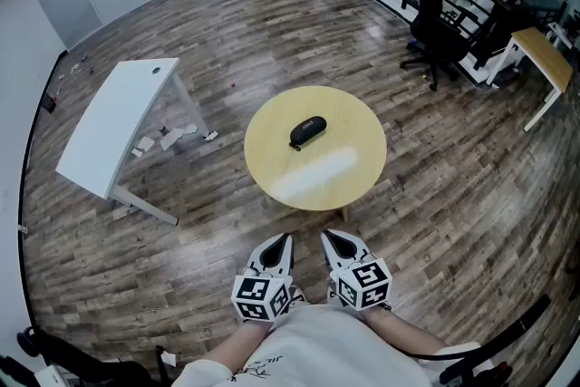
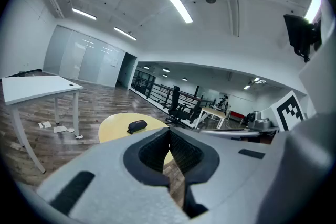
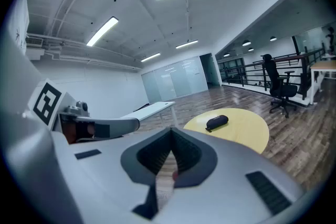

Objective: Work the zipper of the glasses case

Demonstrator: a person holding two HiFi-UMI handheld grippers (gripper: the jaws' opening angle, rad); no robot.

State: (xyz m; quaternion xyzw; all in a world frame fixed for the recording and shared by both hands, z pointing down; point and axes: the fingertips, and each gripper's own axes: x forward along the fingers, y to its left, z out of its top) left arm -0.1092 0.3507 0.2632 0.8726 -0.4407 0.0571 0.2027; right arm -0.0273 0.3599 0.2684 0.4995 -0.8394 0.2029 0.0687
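Observation:
A black zippered glasses case [image 1: 308, 131] lies on the round yellow table [image 1: 344, 186], left of its middle; it also shows in the left gripper view [image 2: 137, 126] and in the right gripper view [image 3: 217, 122]. Both grippers hang close to the person's body, well short of the table. My left gripper [image 1: 284, 239] is shut with nothing in it, its jaw tips meeting [image 2: 169, 129]. My right gripper [image 1: 327, 236] is shut too, its tips touching [image 3: 171, 129], and holds nothing.
A white table [image 1: 113, 127] stands tilted at the left with paper scraps [image 1: 168, 139] on the wooden floor beside it. Black office chairs [image 1: 435, 23] and a wooden desk [image 1: 544, 54] stand at the far right near a railing.

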